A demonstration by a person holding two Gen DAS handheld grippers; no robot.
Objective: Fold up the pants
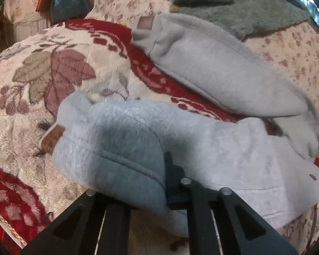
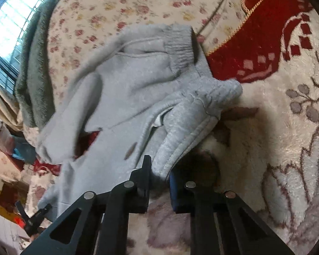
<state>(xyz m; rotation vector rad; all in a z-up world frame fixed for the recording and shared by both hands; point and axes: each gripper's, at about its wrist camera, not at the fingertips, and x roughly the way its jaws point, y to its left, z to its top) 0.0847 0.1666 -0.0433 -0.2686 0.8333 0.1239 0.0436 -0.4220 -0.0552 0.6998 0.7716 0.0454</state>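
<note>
Two grippers clamp the light grey pants [image 1: 212, 80], which lie on a plush floral blanket [image 1: 42, 80] with red borders. Left gripper [image 1: 165, 182]: jaws nearly shut, pinching a folded cuff end; ahead of them the other leg runs slantwise, up-left to lower right. Right gripper [image 2: 159, 176]: jaws closed on the pants' [image 2: 121, 89] hem edge, the ribbed waistband lying beyond them. Farther past both jaws a green fleece garment [image 1: 255, 6] lies on a flowered sheet [image 2: 121, 4], touching the pants' far side. Rightward of the right jaws the blanket lies bare.
</note>
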